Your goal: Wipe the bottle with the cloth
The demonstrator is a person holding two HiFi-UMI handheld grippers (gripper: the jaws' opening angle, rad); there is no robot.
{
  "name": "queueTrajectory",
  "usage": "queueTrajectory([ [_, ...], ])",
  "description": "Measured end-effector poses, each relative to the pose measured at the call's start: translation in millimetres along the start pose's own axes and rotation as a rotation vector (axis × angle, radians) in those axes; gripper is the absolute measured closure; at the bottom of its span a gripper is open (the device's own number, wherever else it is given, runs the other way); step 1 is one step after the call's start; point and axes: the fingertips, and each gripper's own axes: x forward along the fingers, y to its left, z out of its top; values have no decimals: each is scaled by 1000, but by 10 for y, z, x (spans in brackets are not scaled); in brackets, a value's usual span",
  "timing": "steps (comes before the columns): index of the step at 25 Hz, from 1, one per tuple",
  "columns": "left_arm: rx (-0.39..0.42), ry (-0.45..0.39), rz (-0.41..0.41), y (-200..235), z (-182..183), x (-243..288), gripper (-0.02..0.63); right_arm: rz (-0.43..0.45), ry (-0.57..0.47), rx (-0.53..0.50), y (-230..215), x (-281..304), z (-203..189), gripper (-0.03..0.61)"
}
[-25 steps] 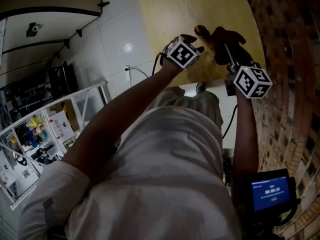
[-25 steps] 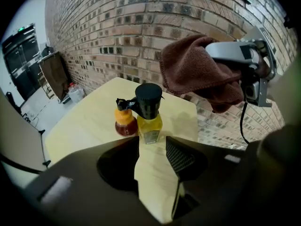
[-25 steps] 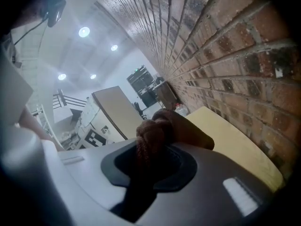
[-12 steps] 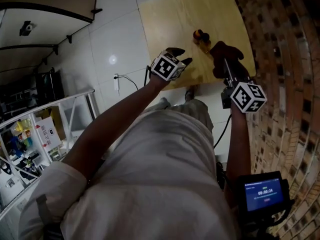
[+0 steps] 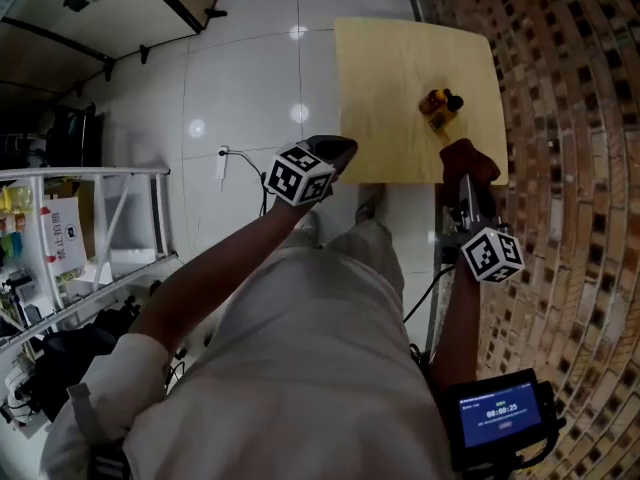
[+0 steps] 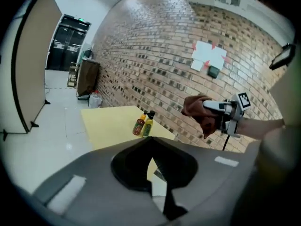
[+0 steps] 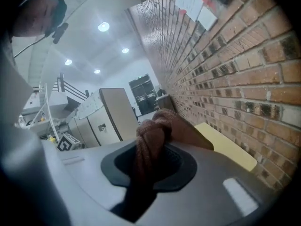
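The right gripper (image 5: 466, 194) clamps the bunched cloth (image 5: 461, 158) ready for wiping, while the left gripper (image 5: 337, 150) has just closed its jaws on nothing, leaving the bottles (image 5: 440, 106) unheld far right.

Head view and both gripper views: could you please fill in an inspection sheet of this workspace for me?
Surface: yellow table, set against the brick wall.
Job's things: two small bottles upright, side by side on the table, neither gripper on them; brown cloth held in the right gripper.
Clutter: nothing seen on the table besides the bottles.
Grippers: left gripper shut, empty; right gripper shut on the cloth.
Cables: floor cable with a plug; hanging cable below the right gripper.
Surroundings: white tiled floor; metal shelving at the left.
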Motion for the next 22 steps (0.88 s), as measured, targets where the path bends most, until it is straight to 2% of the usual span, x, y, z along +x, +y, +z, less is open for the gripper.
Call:
queueTrajectory([
  [4, -87, -77, -90, -85, -242, -569, 597, -15, -28, -24, 413, -316, -188, 512],
  [7, -105, -94, -103, -110, -436, -831, 595, -30, -52, -25, 548, -556, -297, 512],
  [11, -106, -101, -73, -176, -610, -1075, 598, -41, -86, -6, 561, -866, -374, 512],
  [14, -88, -141, -31, -327, -667, -1274, 600, -32, -105, 0, 541, -1078, -410, 512],
  [18, -36, -219, 40, -604, -671, -1485, 601, 20, -130, -11, 613, -1323, -323, 512],
  [22, -63, -267, 55, -1032, -796, -1473, 601, 112, -130, -46, 800, -1731, -282, 511],
])
